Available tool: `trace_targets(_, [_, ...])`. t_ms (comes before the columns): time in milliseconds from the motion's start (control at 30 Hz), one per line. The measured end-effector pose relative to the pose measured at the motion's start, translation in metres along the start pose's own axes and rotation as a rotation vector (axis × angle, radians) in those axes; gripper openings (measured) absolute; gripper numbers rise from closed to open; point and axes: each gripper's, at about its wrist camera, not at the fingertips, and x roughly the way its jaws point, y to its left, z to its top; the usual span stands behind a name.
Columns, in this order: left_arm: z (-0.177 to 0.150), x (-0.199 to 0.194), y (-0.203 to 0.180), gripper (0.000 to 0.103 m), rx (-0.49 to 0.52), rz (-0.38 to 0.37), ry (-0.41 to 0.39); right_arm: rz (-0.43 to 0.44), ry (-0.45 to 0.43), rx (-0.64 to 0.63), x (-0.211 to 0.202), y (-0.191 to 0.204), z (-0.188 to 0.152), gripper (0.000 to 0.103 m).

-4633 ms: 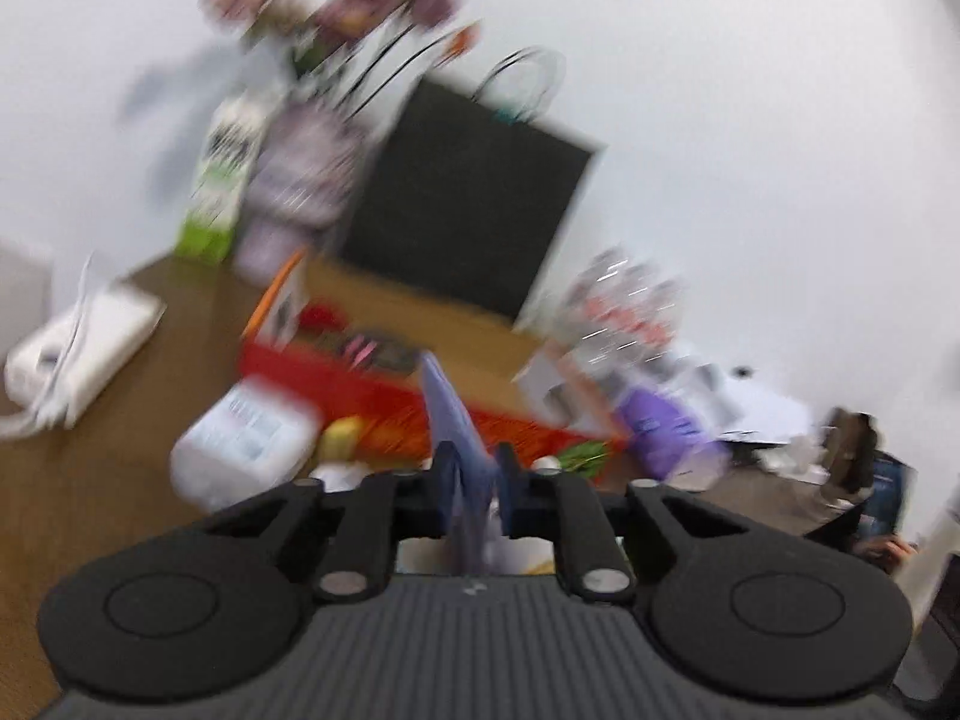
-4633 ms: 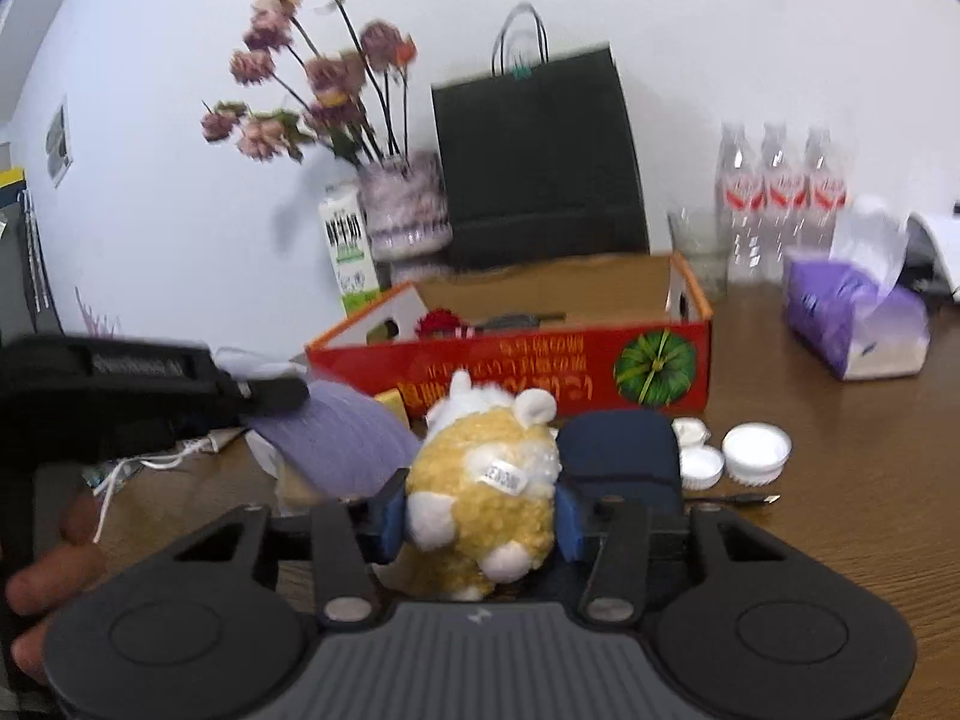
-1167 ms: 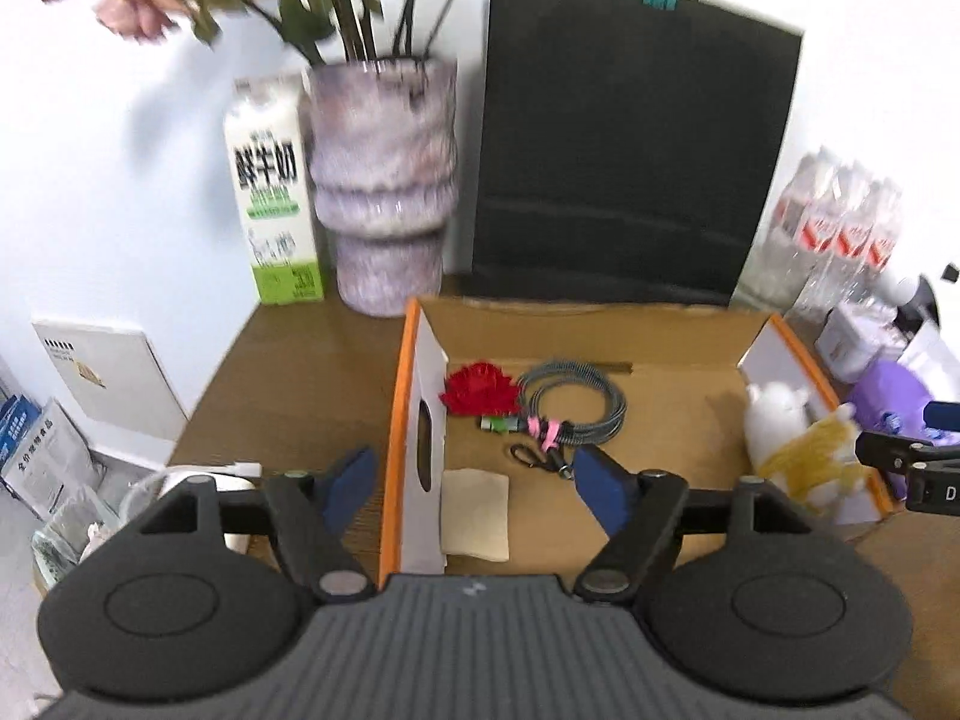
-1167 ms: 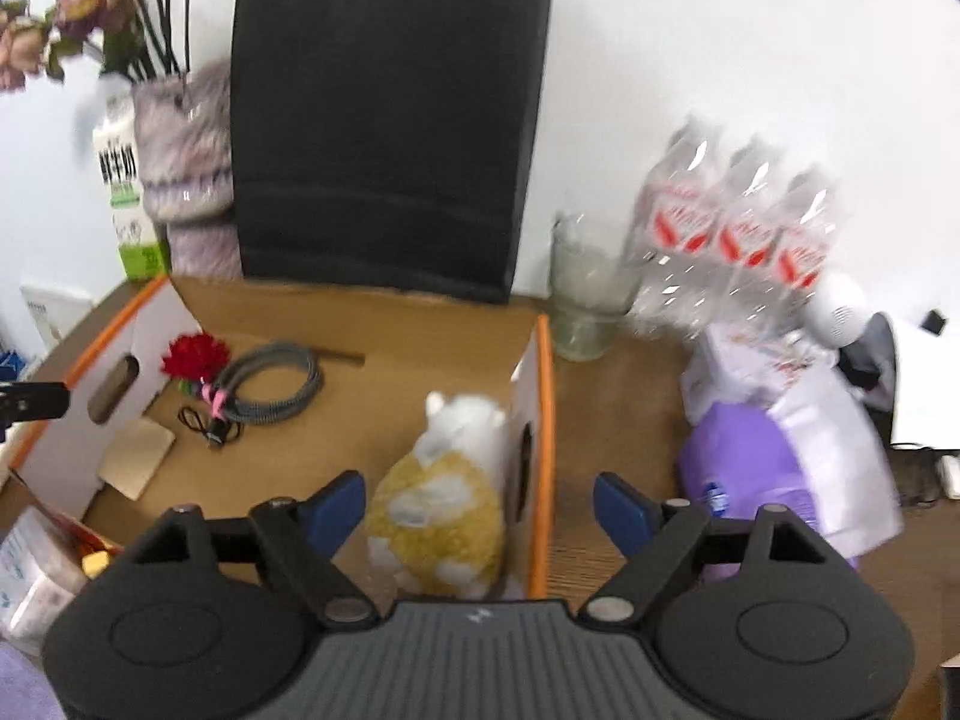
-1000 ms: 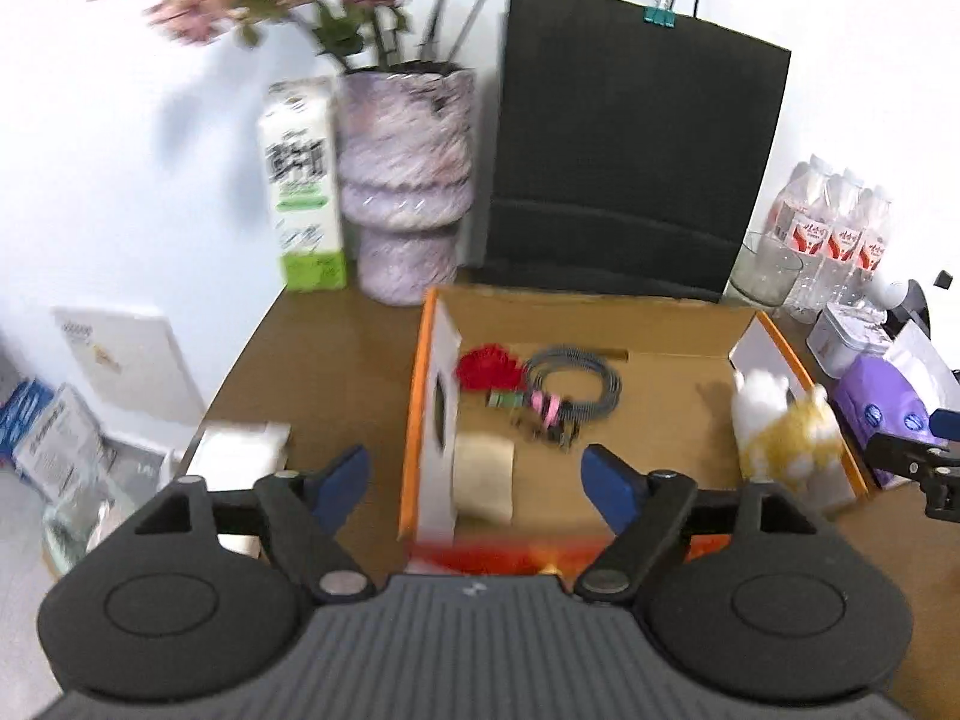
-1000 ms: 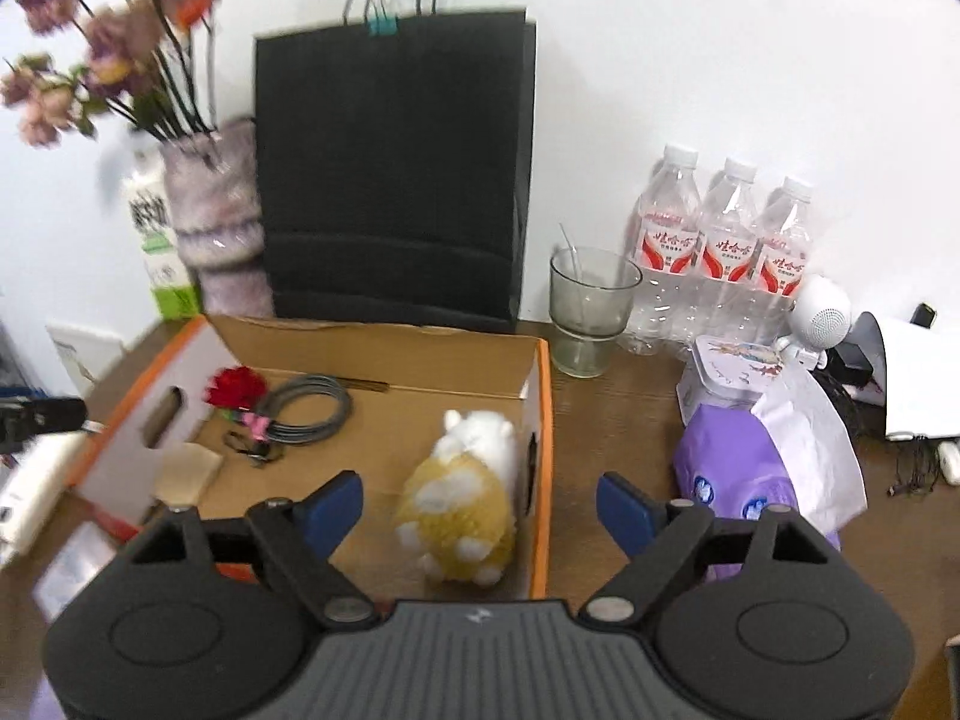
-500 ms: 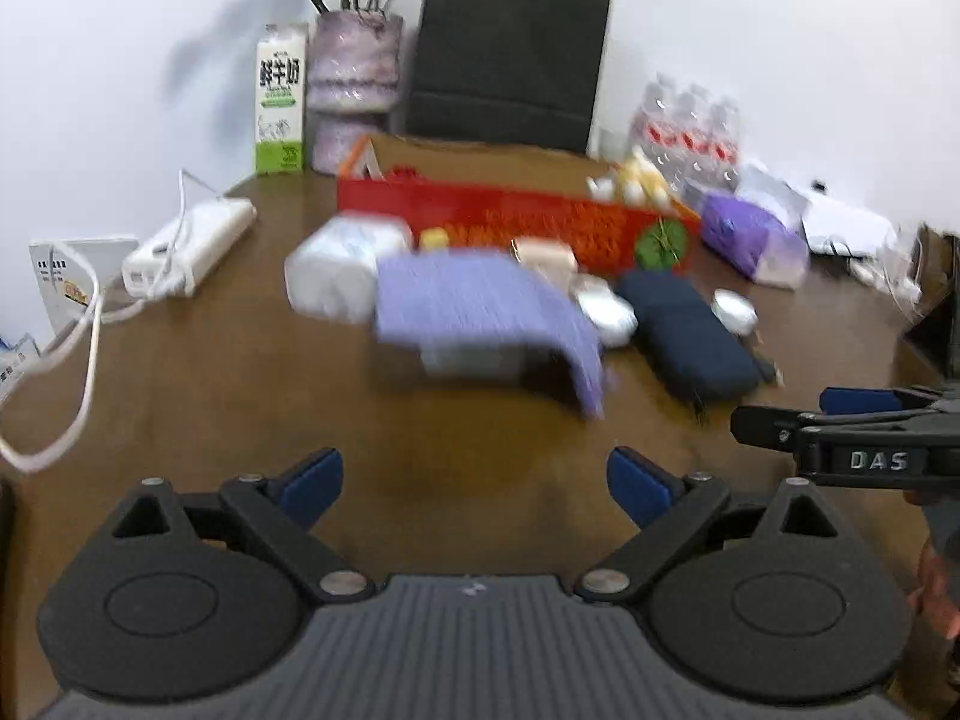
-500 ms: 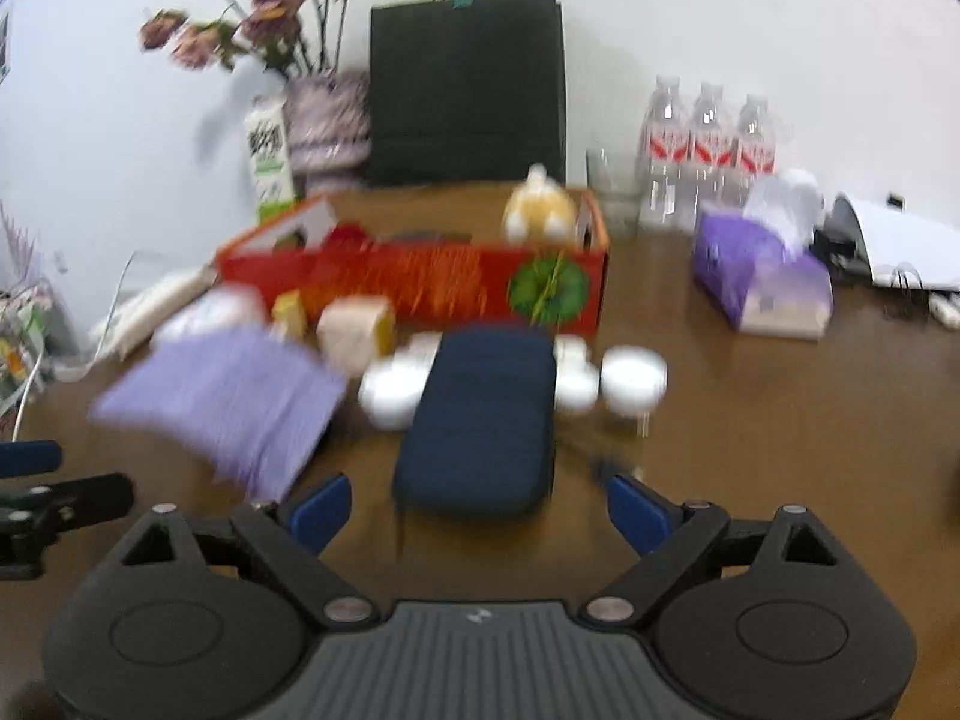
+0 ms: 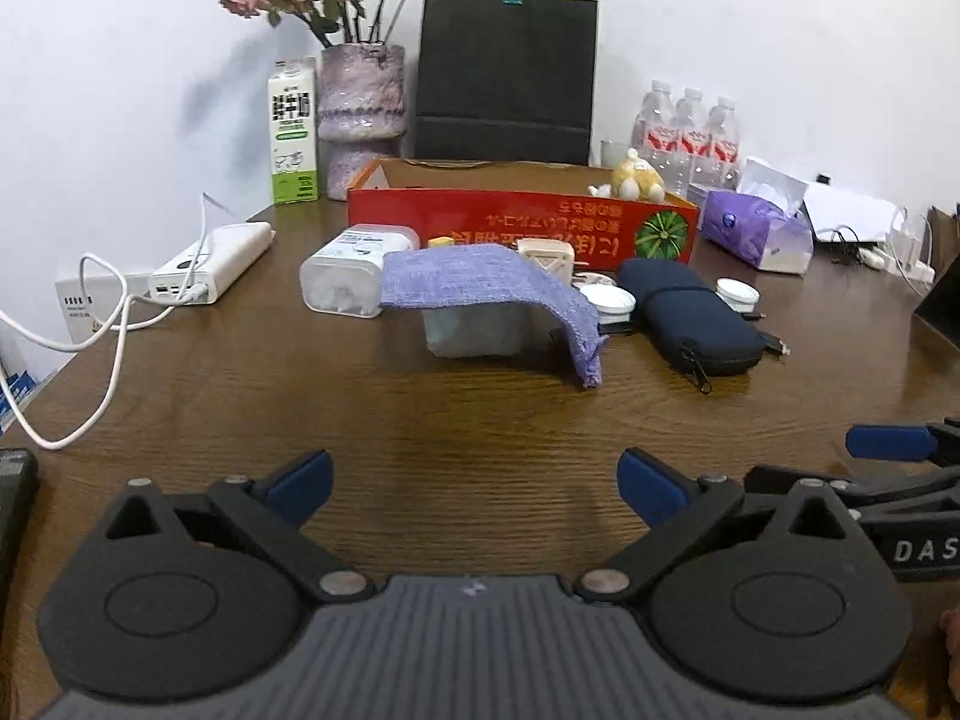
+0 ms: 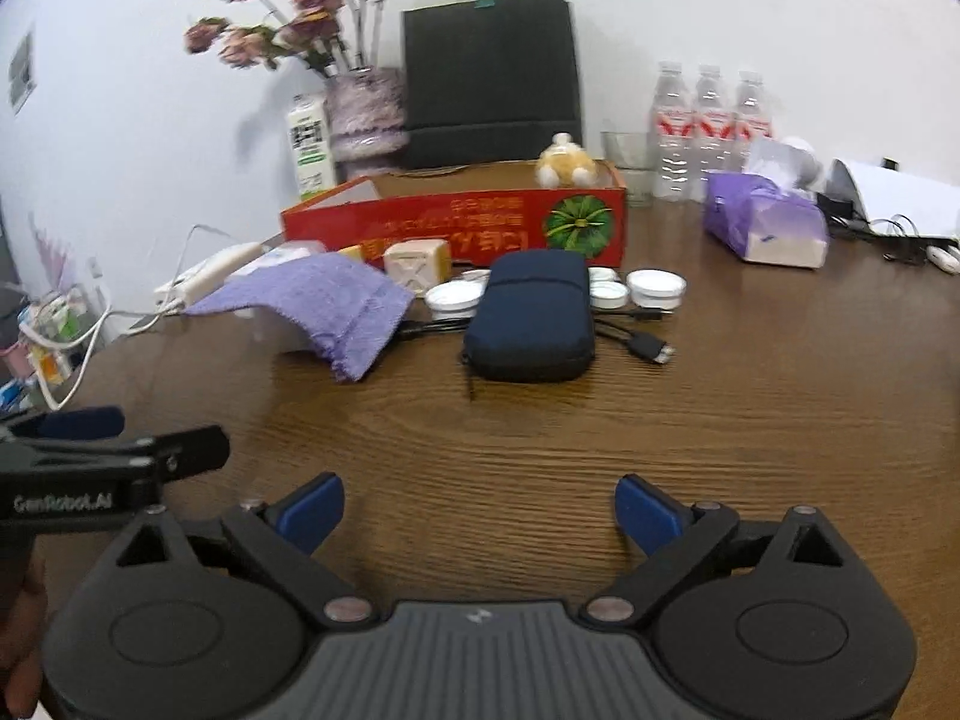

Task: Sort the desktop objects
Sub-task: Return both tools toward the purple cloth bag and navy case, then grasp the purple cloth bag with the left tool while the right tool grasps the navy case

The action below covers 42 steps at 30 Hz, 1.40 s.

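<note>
Desktop objects lie clustered on the brown table (image 9: 480,420) in front of a red box (image 9: 522,228). A purple cloth (image 9: 480,285) drapes over a pale container (image 9: 474,330); one corner hangs down to the tabletop. Left of it lies a clear lidded tub (image 9: 348,270); behind it stands a beige cube (image 9: 543,255). A navy pouch (image 9: 690,315) lies to the right of the cloth, with white round lids (image 10: 654,287) and a black cable (image 10: 642,348) beside it. A yellow plush (image 9: 636,177) sits inside the box at its far right corner.

Left gripper (image 9: 474,480): jaws spread wide, having just been opening, nothing between them, over bare table well short of the cloth. Right gripper (image 10: 480,507): likewise spread, just been opening, empty, in line with the pouch but well apart from it. Each gripper appears at the edge of the other's view.

Behind the box: black bag (image 9: 507,78), vase (image 9: 360,114) with flowers, milk carton (image 9: 293,132), water bottles (image 10: 708,126). A purple tissue pack (image 10: 762,228) lies at right; a white power bank (image 9: 210,270) with cable at left.
</note>
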Motion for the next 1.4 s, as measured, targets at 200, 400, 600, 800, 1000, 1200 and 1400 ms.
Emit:
trace_targets(200, [0.001,0.008,-0.001,0.103,0.017,-0.009,0.055,-0.033,-0.017,-0.047,0.0,0.007,-0.002,0.097])
trace_targets(400, [0.007,0.009,0.006,0.103,0.008,-0.04,0.055,-0.016,0.003,-0.011,0.003,-0.001,0.003,0.097])
trace_targets(600, [0.04,0.023,0.024,0.103,0.013,-0.005,-0.039,-0.095,0.032,0.102,0.03,-0.026,0.037,0.097])
trace_targets(800, [0.075,0.065,0.034,0.103,-0.059,-0.128,0.014,-0.091,-0.002,0.07,0.07,-0.026,0.074,0.096])
trace_targets(1000, [0.091,0.071,0.026,0.024,-0.044,-0.184,-0.023,-0.107,0.048,-0.038,0.118,-0.011,0.093,0.083])
trace_targets(1200, [0.078,0.008,-0.009,0.011,0.088,-0.258,-0.145,-0.158,0.013,-0.116,0.114,-0.002,0.09,0.063])
trace_targets(1400, [0.044,-0.041,-0.023,0.011,0.165,-0.319,-0.091,-0.099,-0.076,-0.048,0.04,-0.003,0.068,0.063])
